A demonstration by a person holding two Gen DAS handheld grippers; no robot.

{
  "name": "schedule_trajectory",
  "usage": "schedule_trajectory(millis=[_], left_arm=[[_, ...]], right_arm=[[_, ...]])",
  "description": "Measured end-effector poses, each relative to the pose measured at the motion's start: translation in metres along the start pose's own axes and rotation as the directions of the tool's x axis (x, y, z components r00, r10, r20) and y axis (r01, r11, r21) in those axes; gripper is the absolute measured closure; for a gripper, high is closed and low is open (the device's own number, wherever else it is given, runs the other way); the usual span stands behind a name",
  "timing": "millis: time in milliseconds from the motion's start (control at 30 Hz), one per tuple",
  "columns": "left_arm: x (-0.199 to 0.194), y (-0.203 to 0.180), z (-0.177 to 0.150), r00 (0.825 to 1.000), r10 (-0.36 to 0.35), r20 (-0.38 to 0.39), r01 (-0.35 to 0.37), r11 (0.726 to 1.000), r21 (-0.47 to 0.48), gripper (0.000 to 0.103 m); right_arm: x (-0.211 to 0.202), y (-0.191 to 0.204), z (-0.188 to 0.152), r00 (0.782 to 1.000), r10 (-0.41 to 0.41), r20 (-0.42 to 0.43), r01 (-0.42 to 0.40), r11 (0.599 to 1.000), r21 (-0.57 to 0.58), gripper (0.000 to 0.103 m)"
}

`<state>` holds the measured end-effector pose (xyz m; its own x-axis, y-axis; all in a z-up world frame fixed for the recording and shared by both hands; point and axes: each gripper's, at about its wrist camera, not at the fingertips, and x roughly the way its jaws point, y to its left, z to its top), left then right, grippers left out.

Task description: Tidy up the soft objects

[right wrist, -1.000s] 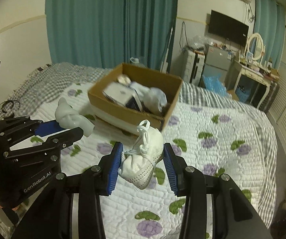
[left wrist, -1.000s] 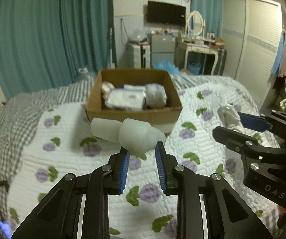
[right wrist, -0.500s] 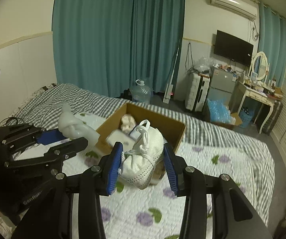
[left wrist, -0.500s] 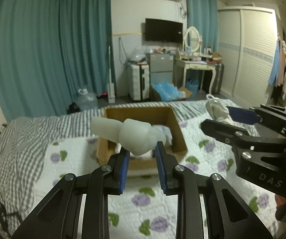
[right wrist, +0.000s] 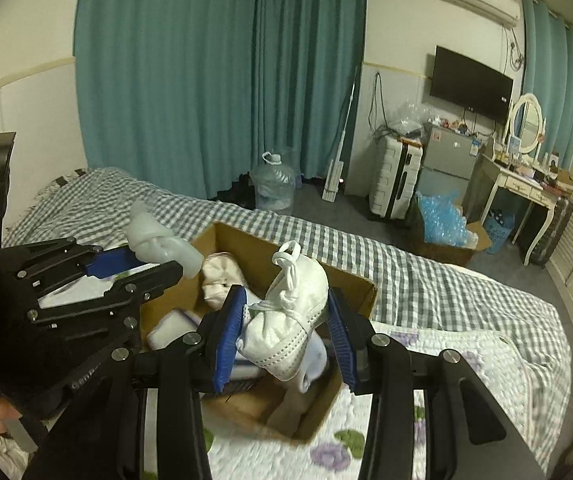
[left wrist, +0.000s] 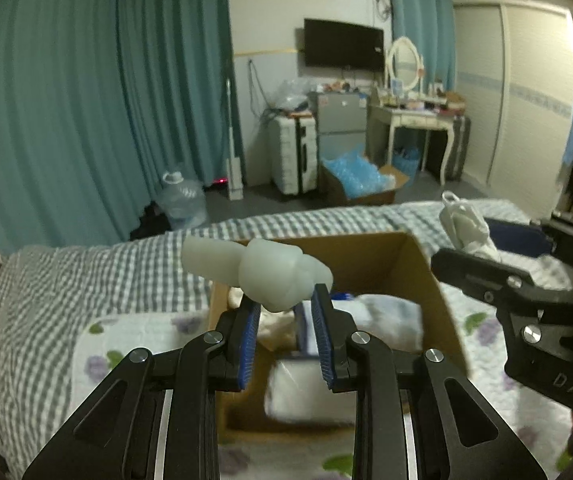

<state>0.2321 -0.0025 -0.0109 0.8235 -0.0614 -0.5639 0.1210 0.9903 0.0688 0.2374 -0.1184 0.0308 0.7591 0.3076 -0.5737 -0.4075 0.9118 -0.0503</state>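
Cardboard box (right wrist: 360, 285) on the bed (right wrist: 466, 296) (soft items inside), water jug (right wrist: 273, 185) on the floor behind.

Materials: mostly soft cloth and matt card, hard black plastic tooling.
Left tongs (left wrist: 285, 300): matt black plastic, ribbed blue pads, bright metal screws; soft toy (left wrist: 262, 270) smooth, waxy white. Sneaker (right wrist: 286, 320): white perforated cloth. Cardboard box (right wrist: 358, 284): matt brown. Bed (right wrist: 466, 292): quilted floral cover over checked cloth.

bed (right wrist: 426, 280): checked sheet, floral quilt (right wrist: 466, 344), open cardboard box (right wrist: 360, 286) on quilt
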Motion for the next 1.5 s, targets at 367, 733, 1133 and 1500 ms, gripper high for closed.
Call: schedule_trajectory(millis=[367, 733, 1133, 1500], left_arm=[[0.070, 0.007, -0.001, 0.995, -0.089, -0.052, 0.090, 0.996, 0.022, 0.071], [0.053, 0.012, 0.000, 1.000, -0.025, 0.015, 0.025, 1.000, 0.001, 0.032], [-0.092, 0.020, 0.040, 0.981, 0.027, 0.191, -0.021, 0.999, -0.031, 0.011], [-0.248, 0.020, 0.050, 0.921, 0.038, 0.387, -0.004, 0.996, -0.091, 0.000]], right_arm=[[0.092, -0.034, -0.003, 0.999, 0.023, -0.049, -0.021, 0.998, 0.058, 0.059], [0.092, -0.053, -0.008, 0.998, -0.066, -0.017, 0.067, 0.994, 0.084, 0.022], [-0.072, -0.048, 0.038, 0.965, -0.213, 0.151, 0.195, 0.973, 0.126, 0.006], [-0.246, -0.012, 0.047, 0.922, -0.158, 0.352, 0.119, 0.984, 0.130, 0.000]])
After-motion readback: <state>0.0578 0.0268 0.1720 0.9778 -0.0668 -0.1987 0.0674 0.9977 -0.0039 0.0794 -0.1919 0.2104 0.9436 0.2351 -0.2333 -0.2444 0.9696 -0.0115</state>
